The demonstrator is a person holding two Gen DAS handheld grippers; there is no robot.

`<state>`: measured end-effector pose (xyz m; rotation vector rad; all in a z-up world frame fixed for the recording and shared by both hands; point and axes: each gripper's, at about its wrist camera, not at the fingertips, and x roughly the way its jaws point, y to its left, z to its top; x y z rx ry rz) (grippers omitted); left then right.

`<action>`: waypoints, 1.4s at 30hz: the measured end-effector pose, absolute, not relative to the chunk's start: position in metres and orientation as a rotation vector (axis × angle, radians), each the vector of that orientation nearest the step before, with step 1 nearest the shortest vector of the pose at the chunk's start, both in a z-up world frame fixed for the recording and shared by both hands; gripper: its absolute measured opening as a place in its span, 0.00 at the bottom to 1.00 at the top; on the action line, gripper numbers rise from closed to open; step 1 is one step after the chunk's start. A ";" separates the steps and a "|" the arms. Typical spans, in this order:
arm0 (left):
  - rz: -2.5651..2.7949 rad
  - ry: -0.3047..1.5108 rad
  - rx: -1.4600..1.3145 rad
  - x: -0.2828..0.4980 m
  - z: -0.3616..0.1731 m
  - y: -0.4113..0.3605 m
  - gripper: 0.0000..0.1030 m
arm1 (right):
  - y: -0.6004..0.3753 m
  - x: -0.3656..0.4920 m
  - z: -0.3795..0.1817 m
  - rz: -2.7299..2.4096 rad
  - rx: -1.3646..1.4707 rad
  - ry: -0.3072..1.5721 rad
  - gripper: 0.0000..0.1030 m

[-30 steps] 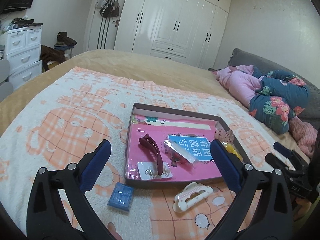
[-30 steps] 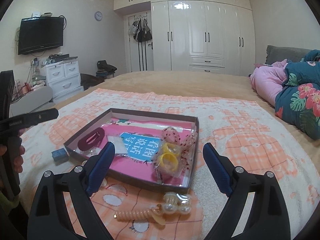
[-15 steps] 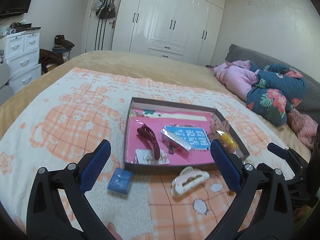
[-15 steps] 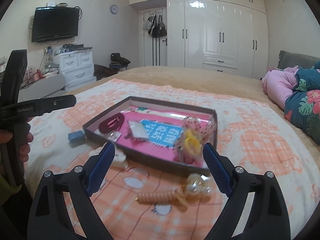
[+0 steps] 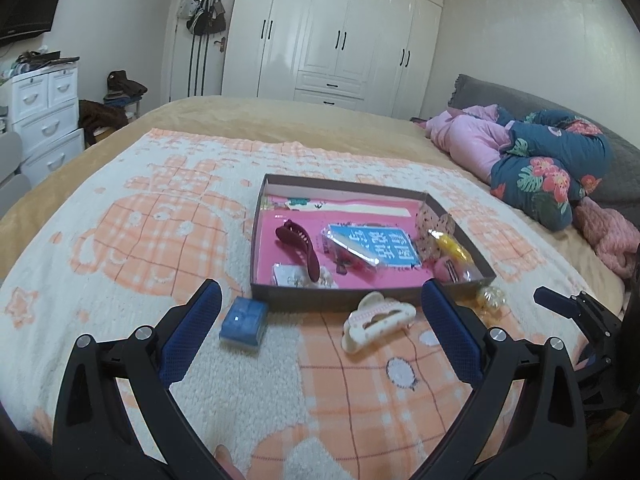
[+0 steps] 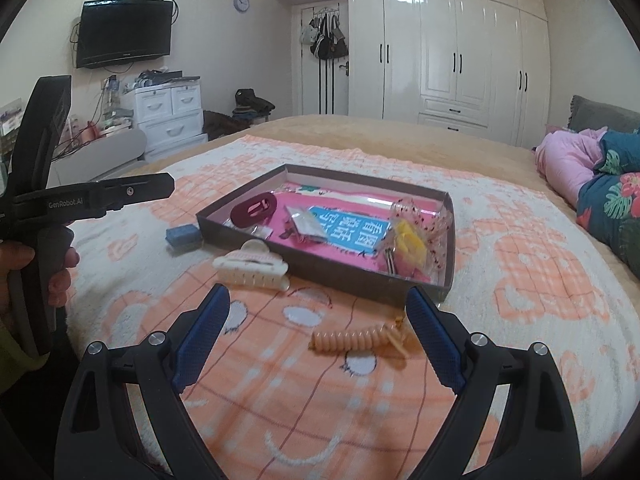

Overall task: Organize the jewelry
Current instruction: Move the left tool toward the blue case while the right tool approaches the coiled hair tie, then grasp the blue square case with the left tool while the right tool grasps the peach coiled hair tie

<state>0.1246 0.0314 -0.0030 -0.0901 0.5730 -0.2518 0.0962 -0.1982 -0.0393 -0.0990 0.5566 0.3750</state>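
Both my sets of fingers are spread wide with nothing between them. My left gripper (image 5: 320,316) hangs above the blanket (image 5: 120,248) on the bed, short of the tray (image 5: 372,294); my right gripper (image 6: 318,324) does the same from the other side. Landmark is the tray, a shallow brown box with a pink floor.

Inside the tray: dark red hair claw (image 5: 300,246) at its left part, a small clear packet (image 5: 286,274) touching that claw at the near wall, blue printed packet (image 5: 374,246) in the middle, yellow items in a spotted clear bag (image 6: 412,240) at the right end.

Outside the tray, all on the blanket: small blue box (image 5: 243,322) just off the near left corner; cream hair claw (image 5: 378,318) just in front of the near wall, not touching it as far as I can tell; peach spiral hair tie (image 6: 356,338) in front of the near right corner, lying between my right fingers in the right view; a clear beaded piece (image 5: 491,298) beside that same corner, too small to make out.

My left gripper also shows at the left edge of the right view, hand (image 6: 24,276) around its grip.
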 end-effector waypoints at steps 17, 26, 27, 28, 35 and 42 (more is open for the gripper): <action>-0.272 0.702 -0.053 0.113 -0.034 0.026 0.89 | -0.197 0.079 -0.060 0.367 -0.086 0.683 0.85; -0.212 0.731 -0.068 0.127 -0.049 0.038 0.89 | -0.199 0.092 -0.072 0.331 -0.053 0.725 0.85; -0.199 0.732 -0.069 0.129 -0.050 0.040 0.89 | -0.201 0.096 -0.075 0.323 -0.031 0.741 0.85; -0.183 0.734 -0.070 0.132 -0.051 0.043 0.89 | -0.203 0.101 -0.078 0.314 -0.012 0.758 0.85; -0.134 0.743 -0.090 0.147 -0.055 0.057 0.89 | -0.207 0.126 -0.088 0.255 0.064 0.813 0.84; -0.096 0.767 -0.098 0.166 -0.064 0.060 0.89 | -0.207 0.145 -0.093 0.202 0.130 0.862 0.84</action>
